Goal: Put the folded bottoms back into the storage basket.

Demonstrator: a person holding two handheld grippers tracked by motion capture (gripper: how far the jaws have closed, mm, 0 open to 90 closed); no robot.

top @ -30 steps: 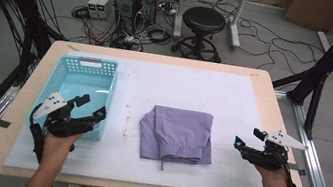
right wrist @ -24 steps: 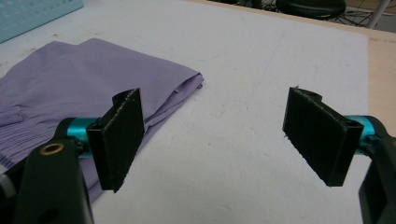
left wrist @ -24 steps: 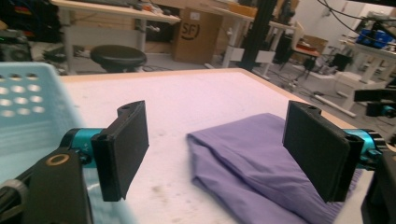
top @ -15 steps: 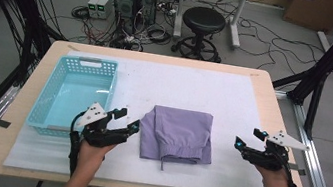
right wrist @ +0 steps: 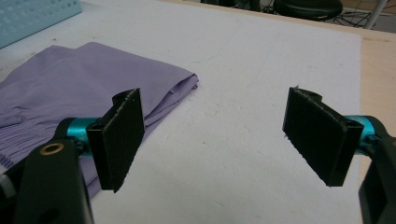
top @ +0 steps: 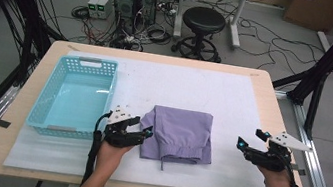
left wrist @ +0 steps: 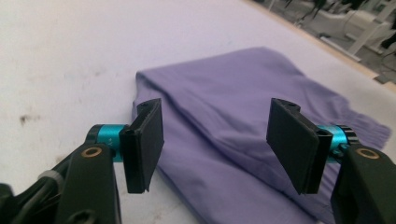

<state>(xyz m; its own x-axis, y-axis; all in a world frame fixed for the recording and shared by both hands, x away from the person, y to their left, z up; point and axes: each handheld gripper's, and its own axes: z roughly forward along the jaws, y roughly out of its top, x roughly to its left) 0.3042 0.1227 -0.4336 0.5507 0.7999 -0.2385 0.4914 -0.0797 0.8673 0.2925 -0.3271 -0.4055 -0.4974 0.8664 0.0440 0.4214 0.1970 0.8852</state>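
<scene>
On the white mat [top: 252, 117], beside the blue basket [top: 51, 105], lies our folded purple garment [top: 181, 134]; we judge it soft, light and floppy. Our left gripper [top: 144, 133] has been narrowing its jaws, cloth between but unpinched; the folded left edge suits grasping. Our right gripper [top: 243, 145] waits apart, jaws spread.

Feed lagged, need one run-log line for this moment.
left gripper: at purple cloth edge, jaws closing, not gripping | right gripper: open, apart from cloth | basket: empty
</scene>
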